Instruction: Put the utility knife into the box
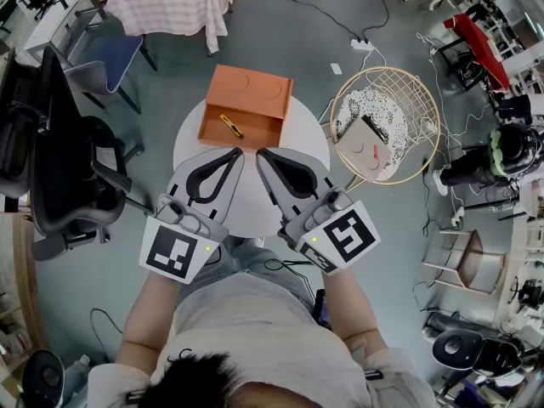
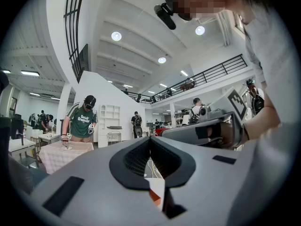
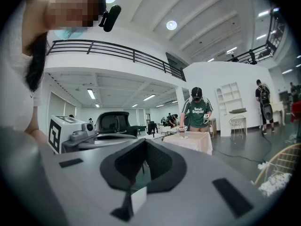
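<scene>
An open orange box (image 1: 265, 92) stands at the far side of the round white table (image 1: 308, 145). The yellow and black utility knife (image 1: 231, 126) lies inside its front compartment. My left gripper (image 1: 237, 153) and right gripper (image 1: 262, 153) hover side by side over the table, just short of the box's near edge. Both are shut, with nothing between the jaws. In the left gripper view the left gripper (image 2: 150, 138) points level into the room, and a sliver of the orange box (image 2: 154, 198) shows under its jaws. The right gripper (image 3: 145, 140) is likewise level and holds nothing.
A round wire basket (image 1: 425, 100) with white filling and a card stands on the floor to the right. A black office chair (image 1: 47, 143) is at the left, a blue chair (image 1: 110, 58) and a checked-cloth table (image 1: 174, 2) beyond. Cables and a power strip (image 1: 363, 45) lie behind.
</scene>
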